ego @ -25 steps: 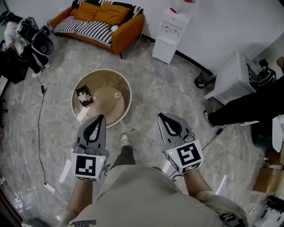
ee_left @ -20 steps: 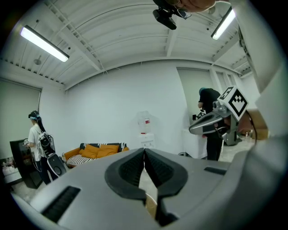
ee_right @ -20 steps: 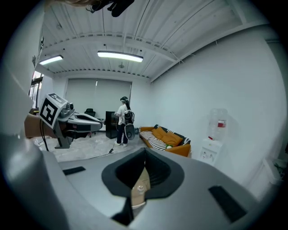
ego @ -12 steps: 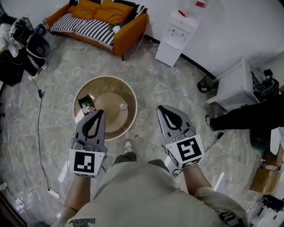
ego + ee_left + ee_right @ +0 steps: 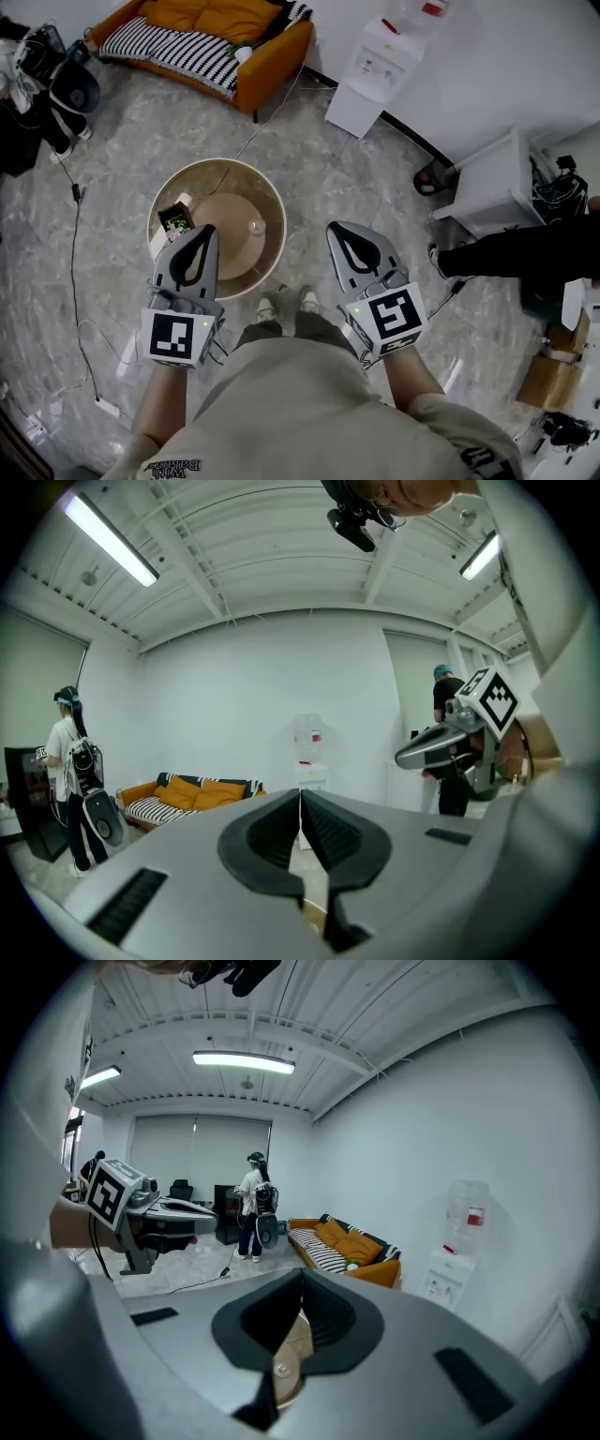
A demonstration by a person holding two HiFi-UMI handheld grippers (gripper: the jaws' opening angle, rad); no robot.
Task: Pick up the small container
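Here left gripper point(image 5: 204, 231) overlaps the table rim point(image 5: 278, 208), right gripper point(image 5: 336, 229) bare floor point(image 5: 375, 178); both closed empty.

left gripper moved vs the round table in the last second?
Yes. The left gripper now reaches farther over the round table, tip closer to its middle.

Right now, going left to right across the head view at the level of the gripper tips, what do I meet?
Left gripper → small round container on the wooden table → right gripper → a bystander's dark-clad leg at the right edge.
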